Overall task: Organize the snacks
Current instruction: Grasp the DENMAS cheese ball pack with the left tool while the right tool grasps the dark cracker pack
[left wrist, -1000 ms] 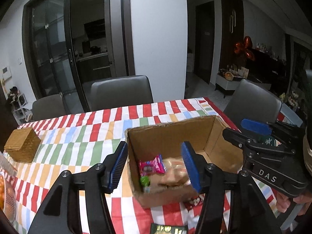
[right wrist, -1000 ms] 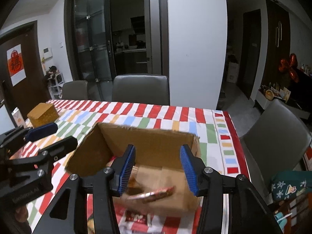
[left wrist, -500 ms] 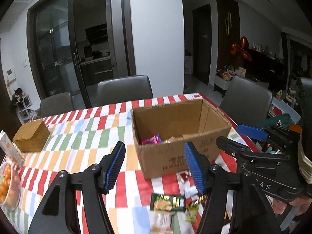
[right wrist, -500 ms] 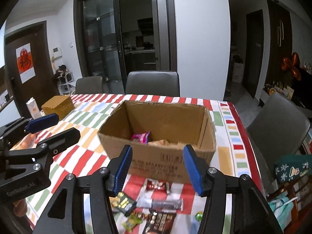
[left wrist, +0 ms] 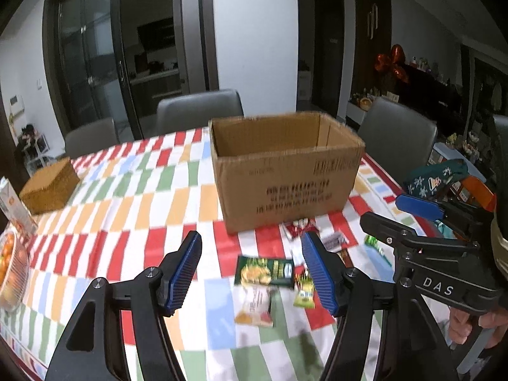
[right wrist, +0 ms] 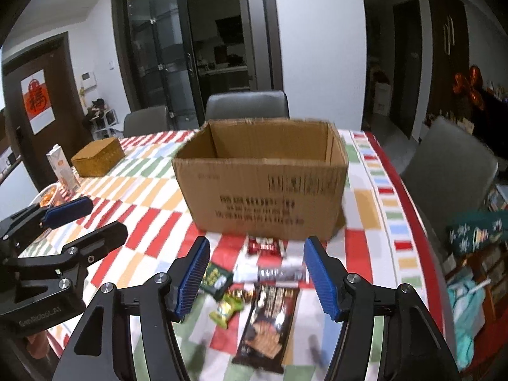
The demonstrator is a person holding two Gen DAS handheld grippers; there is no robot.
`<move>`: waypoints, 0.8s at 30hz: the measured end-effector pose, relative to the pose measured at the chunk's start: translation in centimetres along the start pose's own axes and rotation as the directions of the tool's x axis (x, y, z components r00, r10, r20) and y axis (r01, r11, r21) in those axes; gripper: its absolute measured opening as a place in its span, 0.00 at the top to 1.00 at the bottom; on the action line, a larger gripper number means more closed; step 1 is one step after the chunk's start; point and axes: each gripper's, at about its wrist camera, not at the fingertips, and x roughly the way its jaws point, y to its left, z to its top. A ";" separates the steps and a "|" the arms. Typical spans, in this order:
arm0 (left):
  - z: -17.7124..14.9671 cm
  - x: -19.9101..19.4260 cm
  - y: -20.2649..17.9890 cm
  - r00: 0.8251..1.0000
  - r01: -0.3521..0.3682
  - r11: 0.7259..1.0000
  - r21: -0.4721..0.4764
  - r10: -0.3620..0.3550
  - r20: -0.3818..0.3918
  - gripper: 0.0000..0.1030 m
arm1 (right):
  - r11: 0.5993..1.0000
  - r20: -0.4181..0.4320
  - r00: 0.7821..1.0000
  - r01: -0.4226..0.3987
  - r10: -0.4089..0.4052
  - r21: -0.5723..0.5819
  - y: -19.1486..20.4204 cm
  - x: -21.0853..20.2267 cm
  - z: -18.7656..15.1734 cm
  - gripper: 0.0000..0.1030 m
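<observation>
Left wrist view: left gripper [left wrist: 251, 268] fingers spread, empty; right gripper [right wrist: 256, 273] likewise; snack packets [right wrist: 268, 309] on tablecloth [left wrist: 133, 209], cardboard box [left wrist: 285, 171] at 12 o'clock

Left gripper [left wrist: 250, 266], jaws wide apart w/ nothing between them, held above a striped tablecloth [left wrist: 133, 197]. Just ahead: dark green snack packet [left wrist: 265, 270], pale packet [left wrist: 255, 304] below it, small yellow-green candy [left wrist: 304, 293] by the right finger. Further ahead, open cardboard box [left wrist: 285, 171]. Right gripper [left wrist: 412, 219] at right, also spread. Wicker box [left wrist: 49, 185] far left.
</observation>
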 end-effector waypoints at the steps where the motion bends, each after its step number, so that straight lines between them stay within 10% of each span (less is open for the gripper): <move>1: -0.5 0.3 0.1 1.000 0.000 1.000 -0.007 0.000 -0.014 0.37 | 1.000 -0.018 1.000 0.006 -0.006 0.006 -0.1 0.3 -0.6 0.39; 24: -7.6 9.4 1.0 0.959 0.019 0.999 -0.048 -0.032 -0.281 0.37 | 0.999 -0.312 0.950 0.045 -0.034 0.029 -0.6 8.2 -8.4 0.39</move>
